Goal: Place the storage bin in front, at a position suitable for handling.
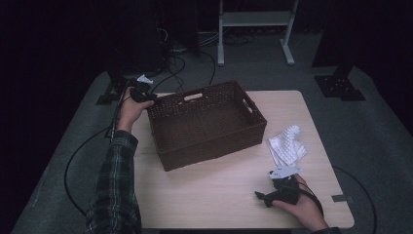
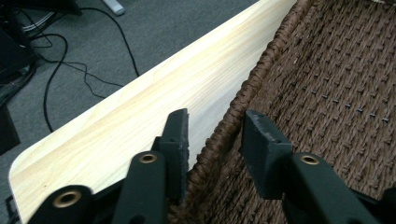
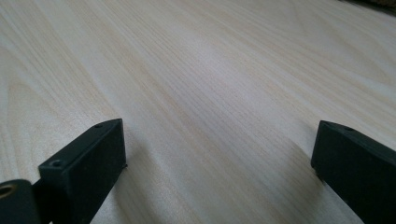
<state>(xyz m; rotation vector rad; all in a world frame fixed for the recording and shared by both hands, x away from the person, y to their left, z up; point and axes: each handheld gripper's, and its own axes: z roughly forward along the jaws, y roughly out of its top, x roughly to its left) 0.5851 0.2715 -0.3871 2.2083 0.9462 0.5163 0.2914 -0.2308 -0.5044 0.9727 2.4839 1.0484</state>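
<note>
A brown wicker basket (image 1: 207, 92) stands empty on the pale wooden table (image 1: 219, 200), left of centre. My left gripper (image 1: 147, 96) is at the basket's far left corner. In the left gripper view it (image 2: 215, 126) is open and straddles the woven rim (image 2: 261, 70), one jaw outside the wall and one inside, with small gaps on both sides. A white knobbly cloth (image 1: 287, 145) lies crumpled to the right of the basket. My right gripper (image 1: 263, 198) rests near the front right of the table, just in front of the cloth. It (image 3: 219, 140) is wide open over bare wood (image 3: 210, 70).
Black cables (image 1: 180, 63) trail over the grey floor behind the table, and one cable (image 1: 73, 161) loops along its left side. A white frame stand (image 1: 253, 29) is at the back. The table's far left edge (image 2: 140, 79) runs close beside the basket.
</note>
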